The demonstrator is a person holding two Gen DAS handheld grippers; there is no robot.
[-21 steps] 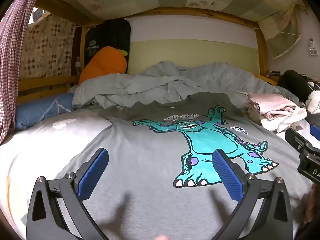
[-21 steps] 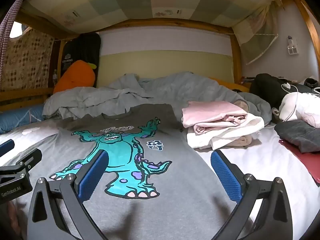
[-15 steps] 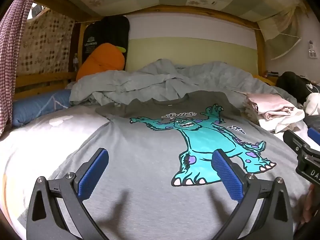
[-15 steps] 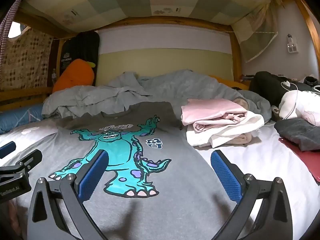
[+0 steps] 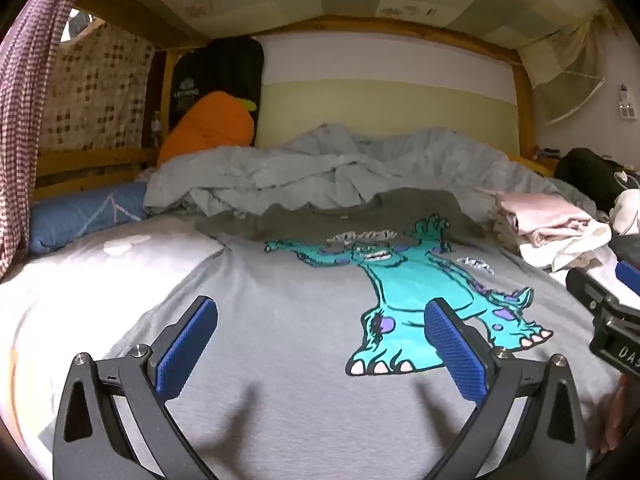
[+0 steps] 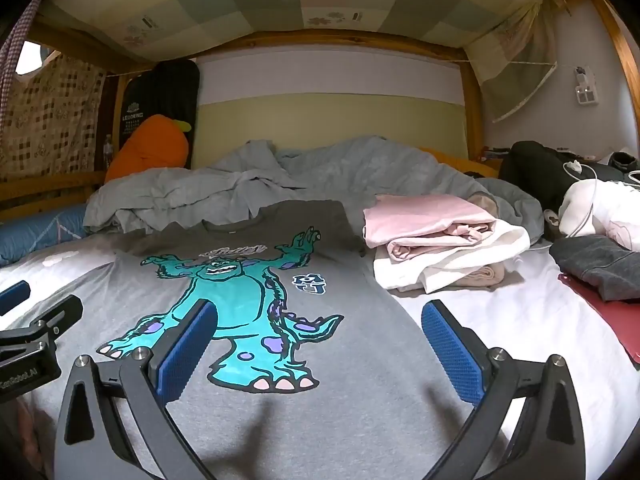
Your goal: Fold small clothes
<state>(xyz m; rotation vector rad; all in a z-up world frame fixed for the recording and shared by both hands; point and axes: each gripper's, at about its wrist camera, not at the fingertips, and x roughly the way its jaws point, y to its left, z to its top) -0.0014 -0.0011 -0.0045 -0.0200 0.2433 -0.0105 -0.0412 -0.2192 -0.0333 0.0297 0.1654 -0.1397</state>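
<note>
A grey T-shirt [image 5: 288, 300] with a teal monster print lies spread flat, face up, on the white bed; it also shows in the right wrist view [image 6: 352, 352]. My left gripper [image 5: 320, 344] is open and empty, low over the shirt's lower left part. My right gripper [image 6: 318, 344] is open and empty, low over the shirt's lower right part. Each gripper shows at the edge of the other's view.
A stack of folded pink and white clothes [image 6: 436, 240] lies right of the shirt. A rumpled grey duvet [image 5: 320, 176] and an orange plush [image 5: 208, 128] lie at the head end. Dark clothes [image 6: 600, 264] and a red item [image 6: 608, 320] lie far right.
Both grippers have dipped slightly lower and nearer to the shirt. The shirt has not moved and both grippers stay open.
</note>
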